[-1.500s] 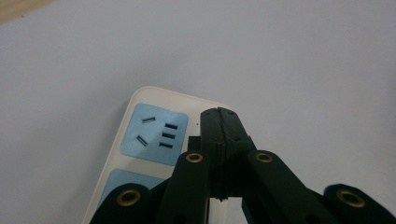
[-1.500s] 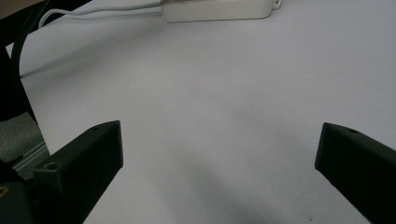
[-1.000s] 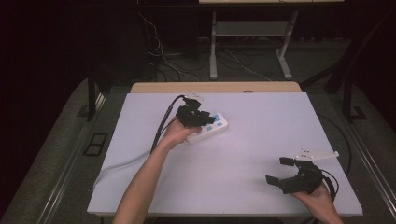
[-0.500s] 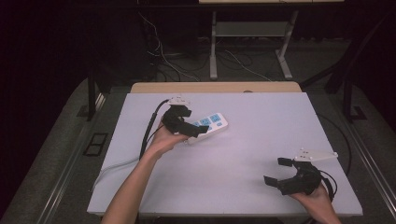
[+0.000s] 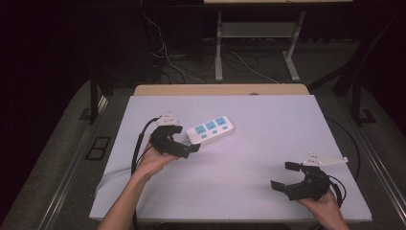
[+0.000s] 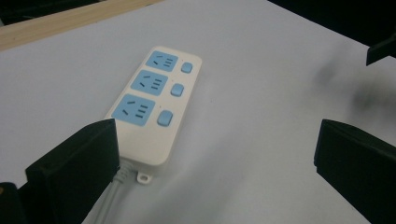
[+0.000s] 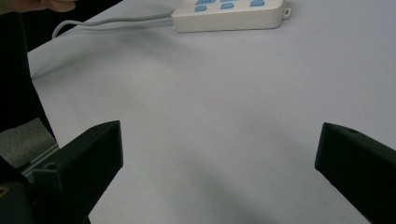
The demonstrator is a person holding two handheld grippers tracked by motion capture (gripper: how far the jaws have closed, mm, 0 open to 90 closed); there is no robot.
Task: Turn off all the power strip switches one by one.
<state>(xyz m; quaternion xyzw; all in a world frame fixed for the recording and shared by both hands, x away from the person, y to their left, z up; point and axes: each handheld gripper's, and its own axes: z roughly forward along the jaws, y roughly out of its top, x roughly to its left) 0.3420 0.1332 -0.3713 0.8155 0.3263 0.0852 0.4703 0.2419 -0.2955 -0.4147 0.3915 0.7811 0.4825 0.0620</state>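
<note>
Power strip [image 6: 154, 109]: smooth white plastic casing with a slight sheen, matt light-blue socket faces and buttons, and a pale grey rubbery cable [image 7: 112, 22] leaving its end. Table top [image 5: 268, 143]: smooth, matt pale sheet, with a bare light wood edge [image 5: 220, 89] at 12 o'clock. Left gripper [image 5: 184, 141] and right gripper [image 5: 282, 175]: matt black plastic jaws

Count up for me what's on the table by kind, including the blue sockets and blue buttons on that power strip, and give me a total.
Power strip: 1
Blue sockets on it: 3
Blue buttons on it: 3
Grey cable from the strip: 1
Hand-held grippers, left gripper and right gripper, both open and holding nothing: 2
Total: 10
</note>
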